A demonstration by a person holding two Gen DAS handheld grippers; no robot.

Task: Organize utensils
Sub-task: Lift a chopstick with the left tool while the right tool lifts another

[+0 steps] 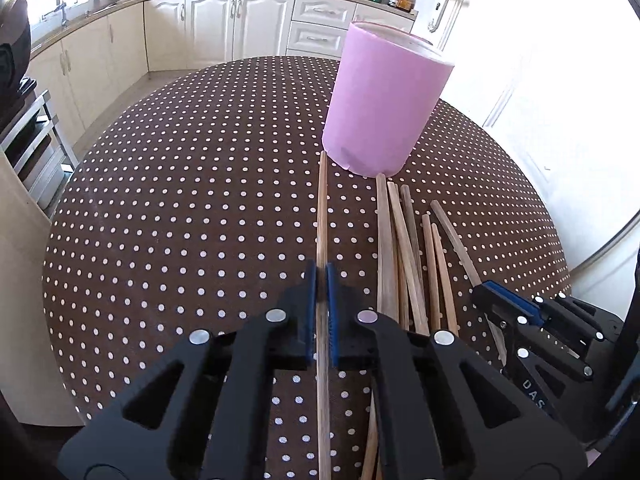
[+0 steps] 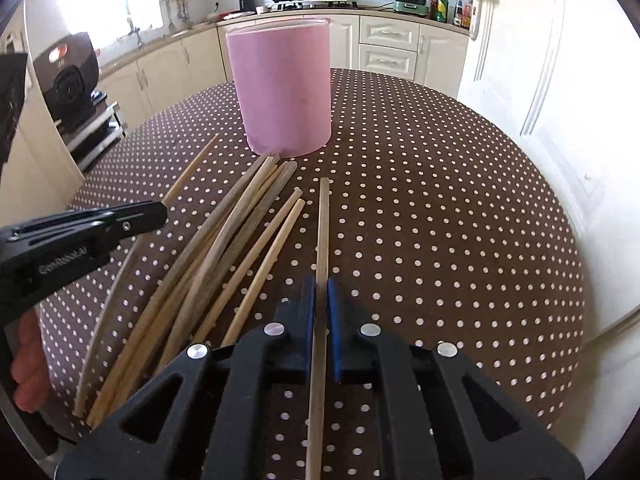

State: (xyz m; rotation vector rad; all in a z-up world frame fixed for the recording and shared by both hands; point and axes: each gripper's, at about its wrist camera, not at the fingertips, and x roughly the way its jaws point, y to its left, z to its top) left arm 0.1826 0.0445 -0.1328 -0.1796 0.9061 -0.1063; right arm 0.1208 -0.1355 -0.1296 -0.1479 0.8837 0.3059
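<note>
Chopstick clamped in left gripper; "DAS" on right gripper.

A pink cylindrical holder stands upright on the far part of the polka-dot counter. Near it lies a loose bundle of wooden chopsticks, fanned out with their far ends close to the holder's base. One chopstick is pinched between the fingers of the left gripper, its far tip just beside the holder's base. Another chopstick is pinched in the right gripper, right of the bundle.
</note>
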